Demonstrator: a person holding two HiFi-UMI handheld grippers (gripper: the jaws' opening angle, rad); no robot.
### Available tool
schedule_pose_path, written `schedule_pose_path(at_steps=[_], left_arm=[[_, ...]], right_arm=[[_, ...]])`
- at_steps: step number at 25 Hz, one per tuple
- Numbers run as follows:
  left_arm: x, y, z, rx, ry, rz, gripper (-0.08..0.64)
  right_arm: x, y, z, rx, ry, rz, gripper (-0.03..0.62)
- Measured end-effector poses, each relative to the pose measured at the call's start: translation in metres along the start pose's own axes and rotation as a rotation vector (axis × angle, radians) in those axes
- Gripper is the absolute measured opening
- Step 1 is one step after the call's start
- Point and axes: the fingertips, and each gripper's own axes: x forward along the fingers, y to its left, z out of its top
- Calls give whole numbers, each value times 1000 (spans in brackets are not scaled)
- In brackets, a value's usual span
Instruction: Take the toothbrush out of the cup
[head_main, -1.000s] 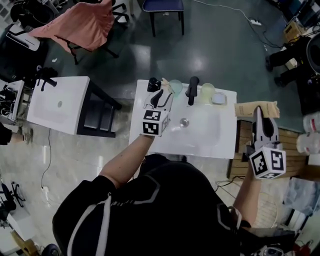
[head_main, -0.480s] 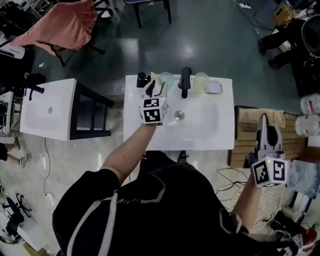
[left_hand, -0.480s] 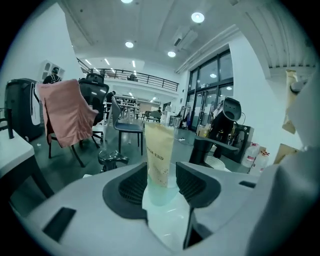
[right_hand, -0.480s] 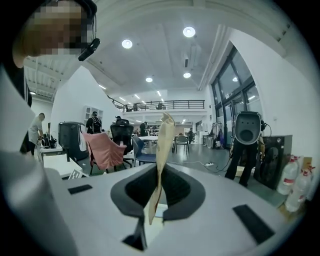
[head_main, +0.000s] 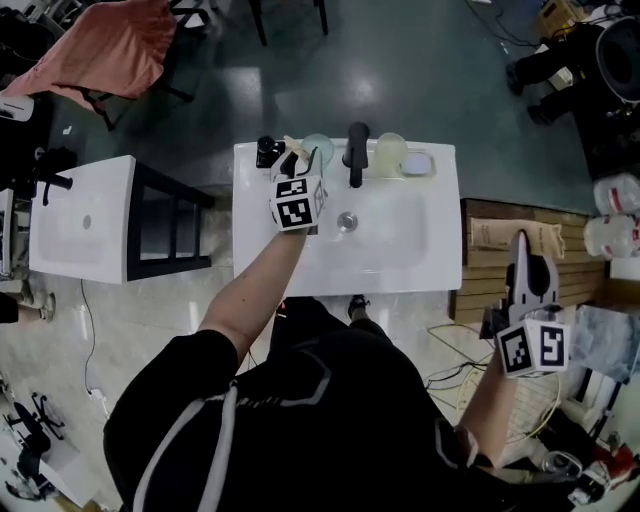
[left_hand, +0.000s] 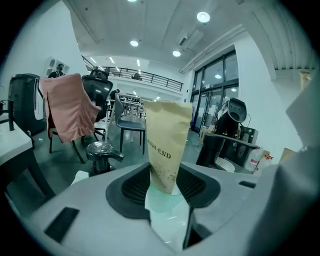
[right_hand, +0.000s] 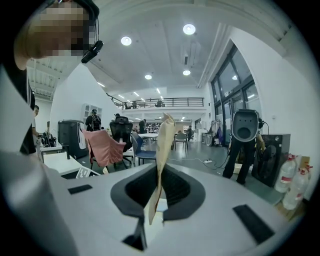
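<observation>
Since the earlier frame the left hand-held gripper (head_main: 302, 163) has come forward and down across the white counter (head_main: 400, 262) to the pale green cup (head_main: 320, 148) at its back edge, and its jaws have just been opening. They now stand wide apart on either side of the cup, pressing on nothing. The toothbrush (left_hand: 165, 145), in a tan paper wrapper, stands upright in the cup, straight ahead of this hand-held gripper and rising between its open jaws. A black pump bottle (head_main: 265, 152) sits just to its left, the black tap (head_main: 355, 155) just to its right, with a second, yellowish cup (head_main: 391, 155) and a small dish (head_main: 417, 165) further right. The right hand-held gripper (right_hand: 157, 195) is well off to the right of the counter and lower in the head view. Its jaws are clamped on a thin tan packet (right_hand: 164, 145), seen edge-on and sticking up from between them.
</observation>
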Motion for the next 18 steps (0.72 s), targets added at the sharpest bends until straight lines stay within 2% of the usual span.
schedule_pose_path(at_steps=[4,9,18], left_arm=[[4,9,0,3,-7,38,123],[8,5,0,-2,-13,34,49],[-1,5,21,9,-39,33,43]], right_arm=[[0,-4,-10,9,15,0,29],[1,-7,-15,15,19,3,29],[9,-10,-9,35,1,36,29]])
